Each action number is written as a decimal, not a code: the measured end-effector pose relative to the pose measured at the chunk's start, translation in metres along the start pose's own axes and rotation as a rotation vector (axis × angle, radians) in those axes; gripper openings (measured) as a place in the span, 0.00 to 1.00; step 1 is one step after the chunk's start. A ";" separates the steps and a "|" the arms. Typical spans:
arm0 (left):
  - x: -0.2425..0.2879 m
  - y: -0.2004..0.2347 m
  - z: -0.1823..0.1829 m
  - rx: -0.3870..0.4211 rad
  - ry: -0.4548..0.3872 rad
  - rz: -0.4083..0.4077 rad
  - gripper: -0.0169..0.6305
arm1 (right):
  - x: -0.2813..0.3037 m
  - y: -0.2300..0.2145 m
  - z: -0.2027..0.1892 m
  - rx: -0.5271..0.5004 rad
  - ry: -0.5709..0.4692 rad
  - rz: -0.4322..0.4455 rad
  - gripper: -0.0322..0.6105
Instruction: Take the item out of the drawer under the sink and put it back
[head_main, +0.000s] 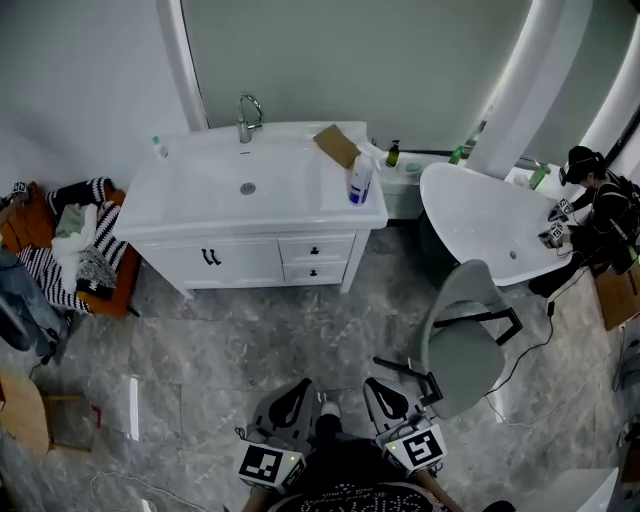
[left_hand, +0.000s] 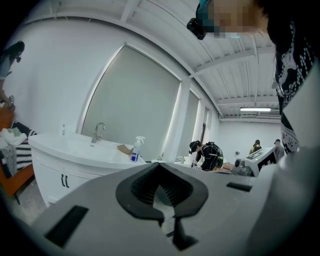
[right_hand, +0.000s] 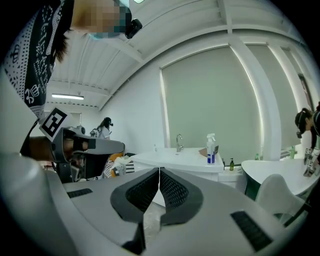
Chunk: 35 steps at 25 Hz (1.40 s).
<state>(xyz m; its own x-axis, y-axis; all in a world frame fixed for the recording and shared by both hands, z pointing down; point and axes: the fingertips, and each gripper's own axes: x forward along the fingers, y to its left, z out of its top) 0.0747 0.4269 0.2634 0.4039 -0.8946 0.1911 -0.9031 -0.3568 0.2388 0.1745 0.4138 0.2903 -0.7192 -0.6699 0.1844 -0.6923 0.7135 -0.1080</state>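
The white sink cabinet (head_main: 200, 235) stands against the far wall, well ahead of both grippers. Its two small drawers (head_main: 313, 260) at the right are closed, so whatever lies inside is hidden. A spray bottle (head_main: 360, 180) and a brown card piece (head_main: 337, 145) rest on the counter. My left gripper (head_main: 298, 386) and right gripper (head_main: 375, 386) are low in the head view, side by side over the floor, both shut and holding nothing. The cabinet (left_hand: 60, 170) also shows in the left gripper view beyond the left gripper (left_hand: 159, 166). The right gripper (right_hand: 159, 171) points at the cabinet (right_hand: 185, 160) too.
A grey chair (head_main: 462, 340) stands just right of my path, beside a white bathtub (head_main: 480, 225). A person (head_main: 600, 205) works at the tub's far end. Clothes lie piled on an orange seat (head_main: 75, 250) left of the cabinet. Grey marble floor (head_main: 260, 340) lies between.
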 end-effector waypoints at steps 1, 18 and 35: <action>0.007 0.000 0.002 0.001 0.000 -0.001 0.03 | 0.003 -0.006 0.002 0.002 -0.001 0.001 0.08; 0.098 0.058 0.022 0.013 0.007 0.001 0.03 | 0.077 -0.079 -0.001 0.045 0.036 -0.044 0.08; 0.174 0.176 0.074 0.032 0.038 -0.082 0.03 | 0.205 -0.115 0.042 0.069 0.003 -0.165 0.08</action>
<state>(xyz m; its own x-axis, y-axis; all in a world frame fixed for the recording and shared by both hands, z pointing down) -0.0243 0.1884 0.2678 0.4813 -0.8514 0.2085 -0.8709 -0.4372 0.2246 0.1038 0.1860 0.2990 -0.5952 -0.7761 0.2085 -0.8036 0.5777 -0.1432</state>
